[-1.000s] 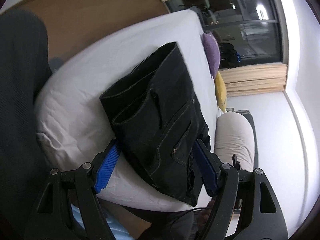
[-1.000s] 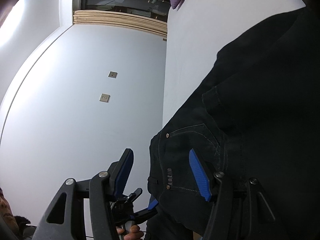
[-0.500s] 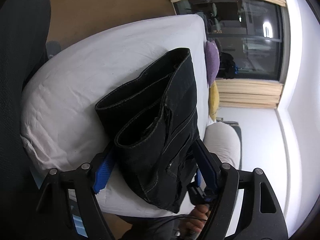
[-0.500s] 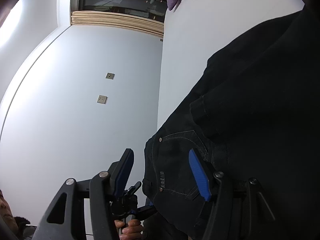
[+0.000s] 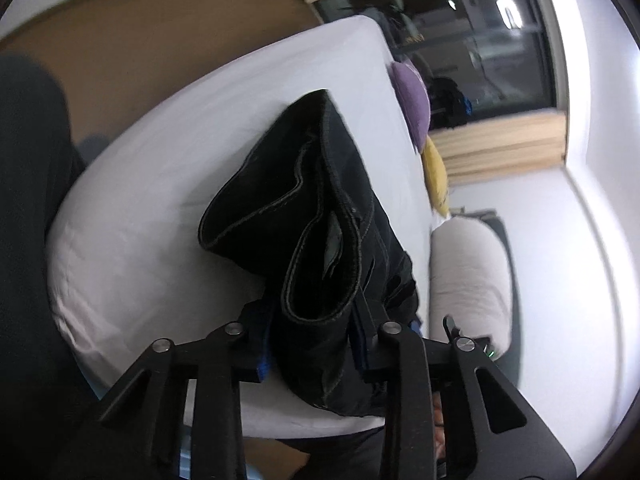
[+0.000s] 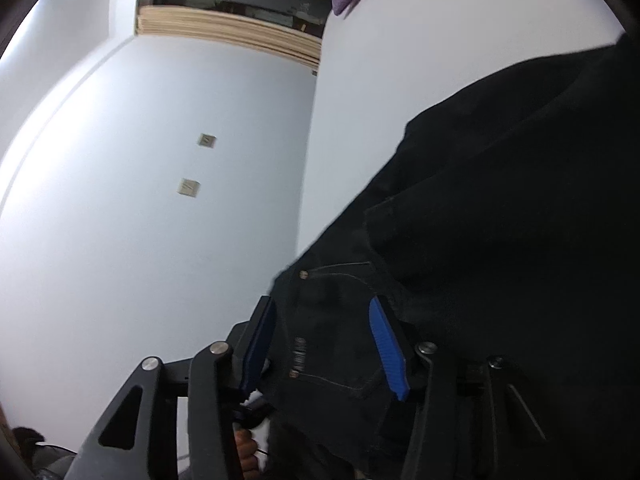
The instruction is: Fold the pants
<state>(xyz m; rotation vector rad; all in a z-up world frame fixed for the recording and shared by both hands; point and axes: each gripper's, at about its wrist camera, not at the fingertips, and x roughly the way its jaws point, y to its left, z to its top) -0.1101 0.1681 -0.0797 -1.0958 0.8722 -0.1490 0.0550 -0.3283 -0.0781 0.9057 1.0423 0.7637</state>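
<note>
**Black jeans on white bed, both grippers engaged**

Item: folded black jeans (image 5: 320,216), near edge of the white mattress (image 5: 168,168), hems raised.
Left gripper (image 5: 312,332): jaws just closed, clamped on the folded leg ends.
Right gripper (image 6: 324,344): jaws just narrowing; waistband corner with pocket rivets between the blue pads (image 6: 386,348); firm contact cannot be told.
Also: purple cushion (image 5: 412,100), yellow cushion (image 5: 436,176), dark window (image 5: 480,40).
</note>
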